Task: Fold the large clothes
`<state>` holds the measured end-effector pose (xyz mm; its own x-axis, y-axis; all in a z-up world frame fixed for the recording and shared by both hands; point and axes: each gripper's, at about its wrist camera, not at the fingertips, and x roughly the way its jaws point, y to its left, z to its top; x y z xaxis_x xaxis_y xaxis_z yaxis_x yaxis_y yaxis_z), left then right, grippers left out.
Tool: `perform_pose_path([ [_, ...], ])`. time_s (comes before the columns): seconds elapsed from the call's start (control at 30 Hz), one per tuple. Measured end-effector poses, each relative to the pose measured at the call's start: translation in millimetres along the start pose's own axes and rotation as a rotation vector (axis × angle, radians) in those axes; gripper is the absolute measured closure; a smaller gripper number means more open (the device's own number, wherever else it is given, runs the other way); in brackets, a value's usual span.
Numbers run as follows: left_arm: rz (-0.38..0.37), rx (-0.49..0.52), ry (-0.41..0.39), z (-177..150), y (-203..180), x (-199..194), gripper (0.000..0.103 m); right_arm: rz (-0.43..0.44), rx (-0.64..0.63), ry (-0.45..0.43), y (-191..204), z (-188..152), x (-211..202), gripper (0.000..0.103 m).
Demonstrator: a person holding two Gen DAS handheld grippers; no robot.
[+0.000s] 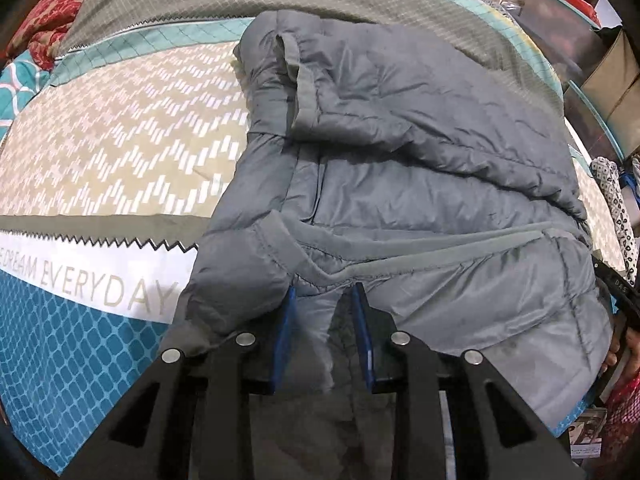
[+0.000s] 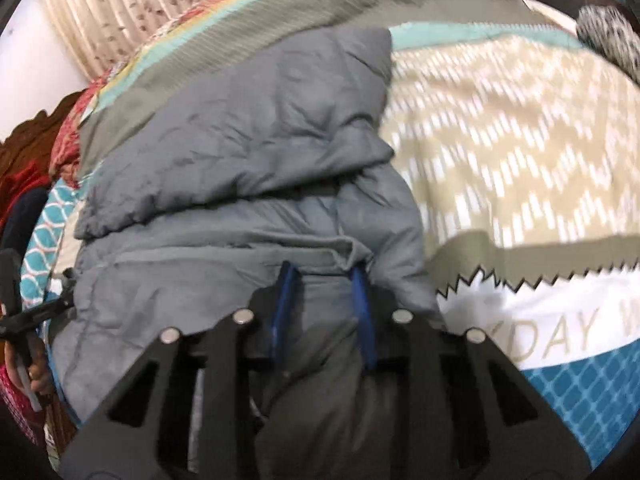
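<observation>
Across the patterned bedspread (image 1: 120, 152) we have the grey puffer jacket (image 1: 400, 168) lying by the bed's near edge, its sleeves already laid over the body, so the hem is what we take next. Our left gripper (image 1: 325, 300) and right gripper (image 2: 322, 280) each pinch that quilted, ribbed-trimmed hem, probably to fold it up.

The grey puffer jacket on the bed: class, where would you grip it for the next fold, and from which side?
Grip the grey puffer jacket at its near hem band, one corner each for the left gripper and right gripper, coming from the near bed edge. That band is a firm, straight, exposed edge; the padded body above would probably bunch or slip. Fabric already sits between both grippers' pads.
</observation>
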<state>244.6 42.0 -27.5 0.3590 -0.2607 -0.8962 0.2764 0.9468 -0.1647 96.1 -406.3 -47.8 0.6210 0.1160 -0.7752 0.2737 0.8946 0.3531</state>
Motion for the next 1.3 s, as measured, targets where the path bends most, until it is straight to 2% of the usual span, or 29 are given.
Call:
perform_pose_path([
  [0.17,-0.041,-0.045,0.005,1.2,9.2,1.6,0.052,-0.028,-0.025,-0.005,-0.4,-8.4,-4.7,0.079],
  [0.27,-0.061,-0.072,-0.020,3.4,16.2,-5.0,0.052,-0.048,-0.034,-0.004,0.8,-14.2,-10.4,0.079],
  [0.33,-0.055,-0.078,-0.029,5.4,16.7,-8.0,0.052,-0.074,-0.042,0.006,4.4,-14.1,-13.2,0.079],
  [0.47,-0.003,-0.045,0.008,9.7,10.7,-0.9,0.052,-0.124,-0.082,0.021,16.9,-11.7,-23.4,0.077],
  [0.57,0.016,-0.027,0.000,10.7,5.7,-6.7,0.052,-0.096,-0.080,-0.041,22.8,-11.2,-46.4,0.077],
  [0.63,-0.012,-0.035,-0.031,12.3,1.2,-17.4,0.052,-0.069,-0.093,-0.094,30.3,-9.5,-64.6,0.076],
  [0.77,-0.044,-0.060,-0.110,18.8,2.6,-41.8,0.052,-0.037,-0.100,-0.127,41.4,-2.4,-76.2,0.075],
  [0.83,-0.036,-0.071,-0.125,22.3,4.9,-46.9,0.052,-0.019,-0.101,-0.123,46.2,2.6,-71.8,0.075],
  [0.97,0.008,-0.075,-0.090,26.7,7.6,-30.9,0.052,-0.017,-0.090,-0.089,47.3,9.4,-51.1,0.075],
  [1.13,0.055,-0.070,-0.037,30.9,14.8,1.6,0.052,-0.081,-0.027,0.004,24.7,6.0,-10.3,0.075],
  [1.3,0.072,-0.058,-0.039,26.7,15.9,18.2,0.052,0.026,0.082,-0.001,-3.4,0.5,1.1,0.077],
])
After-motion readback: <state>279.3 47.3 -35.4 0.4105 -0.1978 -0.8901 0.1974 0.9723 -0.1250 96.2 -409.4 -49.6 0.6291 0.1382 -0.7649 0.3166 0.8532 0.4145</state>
